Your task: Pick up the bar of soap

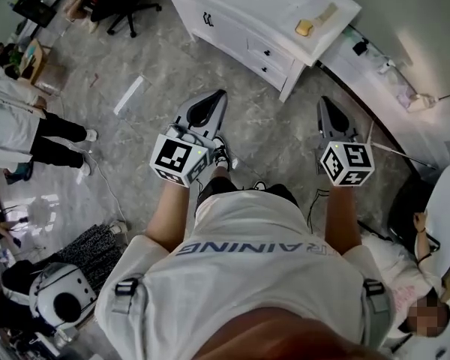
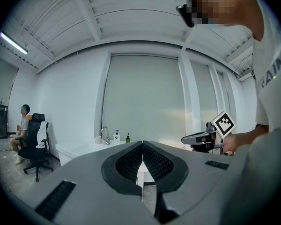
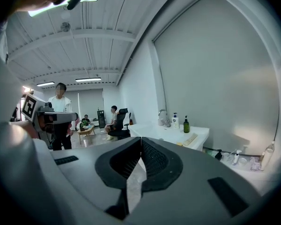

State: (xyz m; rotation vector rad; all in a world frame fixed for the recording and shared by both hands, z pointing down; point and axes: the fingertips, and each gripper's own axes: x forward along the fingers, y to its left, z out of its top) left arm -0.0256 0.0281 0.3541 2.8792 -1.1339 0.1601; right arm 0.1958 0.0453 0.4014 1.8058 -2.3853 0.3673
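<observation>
The bar of soap is a small yellowish block on the near right corner of a white vanity cabinet, some way ahead of both grippers. In the right gripper view the soap lies beside a pale wooden piece. My left gripper is held out over the floor, jaws together, nothing in them. My right gripper is level with it to the right, also shut and empty. Each gripper view shows the other gripper: the right gripper and the left gripper.
A faucet, a white pump bottle and a green bottle stand on the vanity. Small bottles line a low ledge along the right wall. People and an office chair occupy the left; a person sits at lower right.
</observation>
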